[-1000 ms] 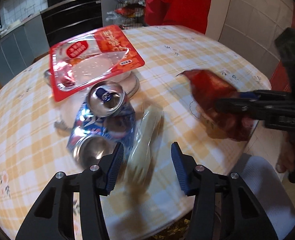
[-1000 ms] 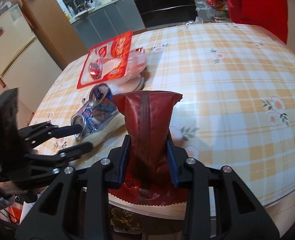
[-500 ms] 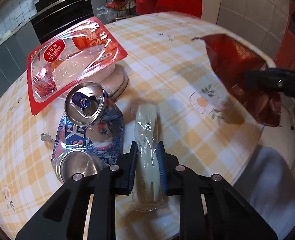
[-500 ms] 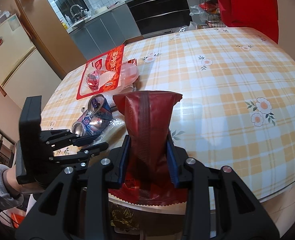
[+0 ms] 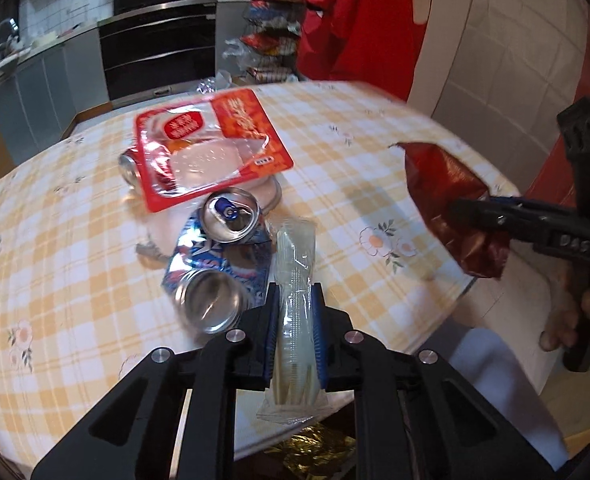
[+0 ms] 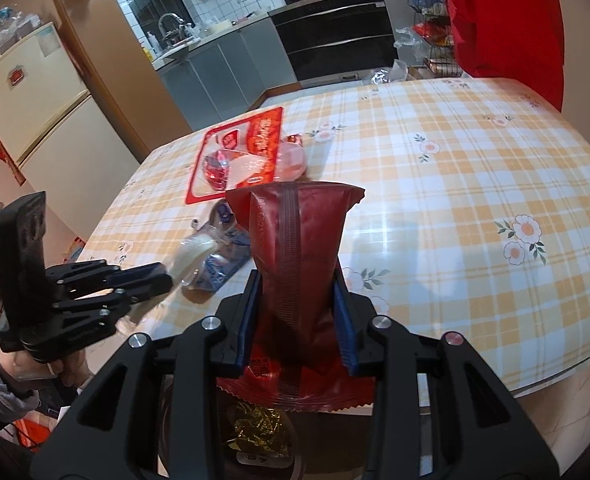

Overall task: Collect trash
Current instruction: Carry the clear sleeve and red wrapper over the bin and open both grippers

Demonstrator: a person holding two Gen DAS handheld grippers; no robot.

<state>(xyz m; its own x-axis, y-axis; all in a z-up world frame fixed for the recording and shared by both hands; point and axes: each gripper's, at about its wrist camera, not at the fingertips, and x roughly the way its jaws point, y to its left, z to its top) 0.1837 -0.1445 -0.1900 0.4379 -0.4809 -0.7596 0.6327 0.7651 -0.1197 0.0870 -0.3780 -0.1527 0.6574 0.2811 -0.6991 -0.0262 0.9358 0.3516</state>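
Note:
My left gripper point(image 5: 295, 316) is shut on a clear plastic packet of cutlery point(image 5: 297, 280), lifted at the table's near edge; it also shows in the right wrist view point(image 6: 193, 256). My right gripper point(image 6: 297, 312) is shut on a dark red snack wrapper point(image 6: 295, 232), held above the table edge; the wrapper also shows in the left wrist view point(image 5: 451, 204). A crushed blue can point(image 5: 219, 264) lies on the table just left of the packet. A red and clear plastic package point(image 5: 211, 152) lies farther back.
The round table point(image 5: 55, 264) has a yellow checked cloth. Gold foil trash point(image 6: 255, 428) lies below the table edge under my right gripper. A red garment point(image 5: 359, 20) hangs behind the table. Kitchen cabinets and an oven point(image 6: 335, 28) stand at the back.
My left gripper closed on the cutlery packet and lifted it back toward the table edge. My right gripper kept hold of the red wrapper and rose a little.

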